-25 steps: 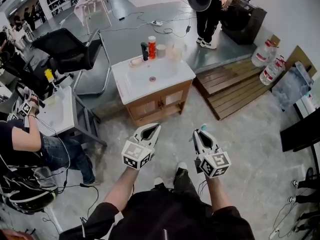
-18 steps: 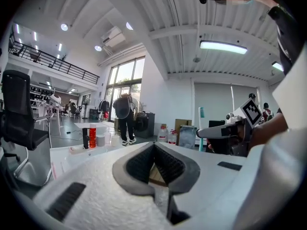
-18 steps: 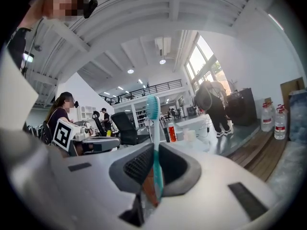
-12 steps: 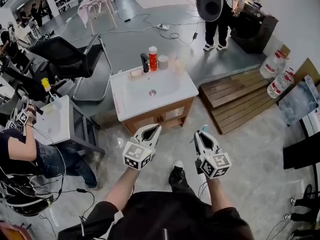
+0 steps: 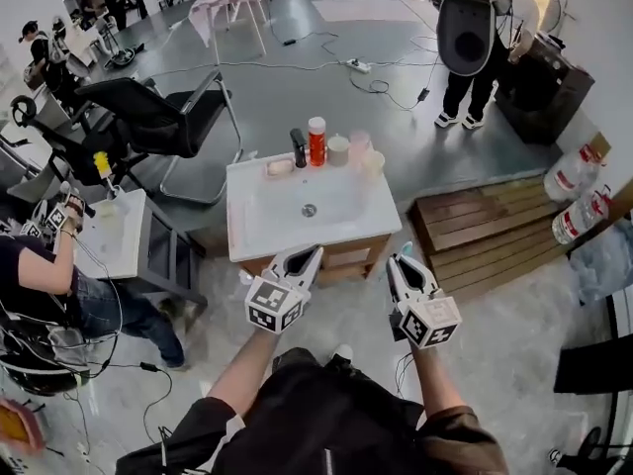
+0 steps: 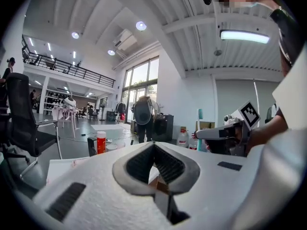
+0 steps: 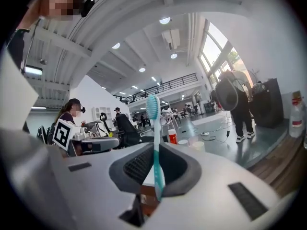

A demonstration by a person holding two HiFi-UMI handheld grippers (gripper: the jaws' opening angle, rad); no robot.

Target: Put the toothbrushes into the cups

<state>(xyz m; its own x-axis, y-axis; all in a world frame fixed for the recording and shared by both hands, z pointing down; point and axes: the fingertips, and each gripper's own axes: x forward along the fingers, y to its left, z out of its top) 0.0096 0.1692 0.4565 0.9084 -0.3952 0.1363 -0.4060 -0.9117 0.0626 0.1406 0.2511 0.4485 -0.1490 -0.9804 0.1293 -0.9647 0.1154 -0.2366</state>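
Note:
A teal toothbrush (image 7: 152,110) stands upright in my right gripper (image 7: 156,150), which is shut on its handle. In the head view the right gripper (image 5: 401,261) and the left gripper (image 5: 309,253) hover side by side at the near edge of a white sink cabinet (image 5: 259,234). The left gripper (image 6: 153,146) is shut with nothing in it. A grey cup (image 5: 338,149), a pinkish cup (image 5: 359,143) and a pale cup (image 5: 373,163) stand along the cabinet's far edge, well beyond both grippers.
An orange bottle (image 5: 316,142), a black bottle (image 5: 298,148) and a soap dish (image 5: 279,167) share the far edge. A black office chair (image 5: 148,117) and a second sink table (image 5: 111,234) with a seated person are left. A wooden pallet (image 5: 485,231) lies right.
Both grippers have come forward to the sink cabinet, which now sits much closer in the head view. The toothbrush stays in the right gripper.

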